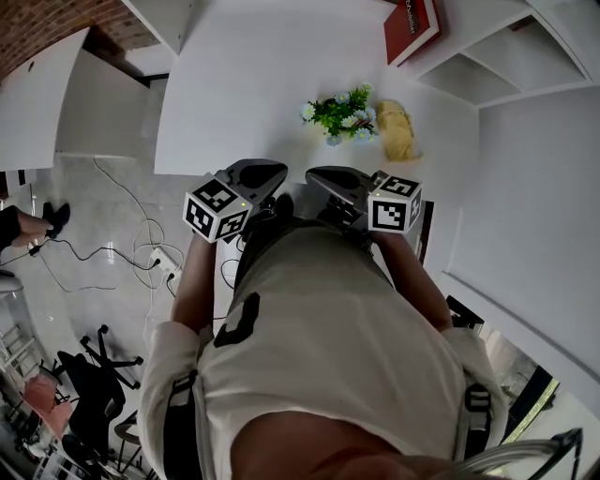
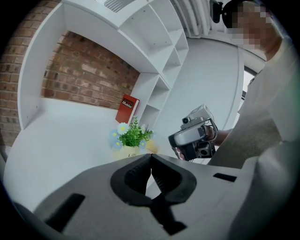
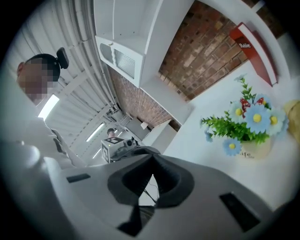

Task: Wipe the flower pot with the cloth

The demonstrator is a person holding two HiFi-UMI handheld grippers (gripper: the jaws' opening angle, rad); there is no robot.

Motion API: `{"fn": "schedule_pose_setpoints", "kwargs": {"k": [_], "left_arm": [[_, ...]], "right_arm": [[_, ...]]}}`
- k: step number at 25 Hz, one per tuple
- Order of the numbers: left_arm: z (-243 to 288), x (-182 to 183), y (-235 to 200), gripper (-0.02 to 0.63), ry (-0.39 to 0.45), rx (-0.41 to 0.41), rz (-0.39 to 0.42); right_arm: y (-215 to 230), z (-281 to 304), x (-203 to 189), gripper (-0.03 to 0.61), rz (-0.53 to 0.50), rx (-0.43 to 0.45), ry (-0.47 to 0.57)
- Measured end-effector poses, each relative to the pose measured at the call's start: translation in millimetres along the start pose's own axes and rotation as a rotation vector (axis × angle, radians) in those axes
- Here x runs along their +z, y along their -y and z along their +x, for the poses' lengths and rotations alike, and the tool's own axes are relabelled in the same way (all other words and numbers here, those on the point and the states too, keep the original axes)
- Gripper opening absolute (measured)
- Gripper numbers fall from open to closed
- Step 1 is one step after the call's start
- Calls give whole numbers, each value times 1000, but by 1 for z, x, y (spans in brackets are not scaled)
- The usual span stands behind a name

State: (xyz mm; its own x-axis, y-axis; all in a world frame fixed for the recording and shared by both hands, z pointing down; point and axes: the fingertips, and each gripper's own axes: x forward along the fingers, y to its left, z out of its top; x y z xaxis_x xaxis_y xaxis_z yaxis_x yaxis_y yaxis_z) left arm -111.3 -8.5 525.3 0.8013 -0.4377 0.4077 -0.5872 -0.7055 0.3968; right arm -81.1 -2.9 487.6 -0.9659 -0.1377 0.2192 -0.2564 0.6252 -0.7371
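Note:
A small cream flower pot [image 1: 336, 138] with green leaves and blue-white flowers stands on the white table [image 1: 244, 84]. A crumpled yellow cloth [image 1: 397, 129] lies just right of it, touching or nearly touching the pot. My left gripper [image 1: 272, 171] and right gripper [image 1: 319, 175] hover side by side at the table's near edge, close to the person's chest and well short of the pot. Both are shut with nothing between the jaws. The left gripper view shows the pot [image 2: 127, 151] ahead beyond the shut tips [image 2: 151, 155]. In the right gripper view the pot [image 3: 253, 149] is off to the right.
A red book [image 1: 411, 28] leans in the white shelving at the table's back right. A brick wall [image 2: 84, 79] runs behind the table. Cables and a power strip [image 1: 159, 258] lie on the floor at left, with office chairs [image 1: 89, 375] further back.

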Motion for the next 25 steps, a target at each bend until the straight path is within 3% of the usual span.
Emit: {"fn": "schedule_pose_setpoints", "kwargs": {"k": [10, 18, 25], "left_arm": [[-12, -9, 4, 21, -20, -10, 22], [8, -11, 46, 21, -42, -11, 47], [48, -17, 111, 21, -75, -52, 81]], "right_arm": [[-10, 4, -15, 11, -8, -5, -13], [-15, -34, -21, 11, -17, -6, 30], [-17, -99, -42, 11, 14, -14, 108]]}}
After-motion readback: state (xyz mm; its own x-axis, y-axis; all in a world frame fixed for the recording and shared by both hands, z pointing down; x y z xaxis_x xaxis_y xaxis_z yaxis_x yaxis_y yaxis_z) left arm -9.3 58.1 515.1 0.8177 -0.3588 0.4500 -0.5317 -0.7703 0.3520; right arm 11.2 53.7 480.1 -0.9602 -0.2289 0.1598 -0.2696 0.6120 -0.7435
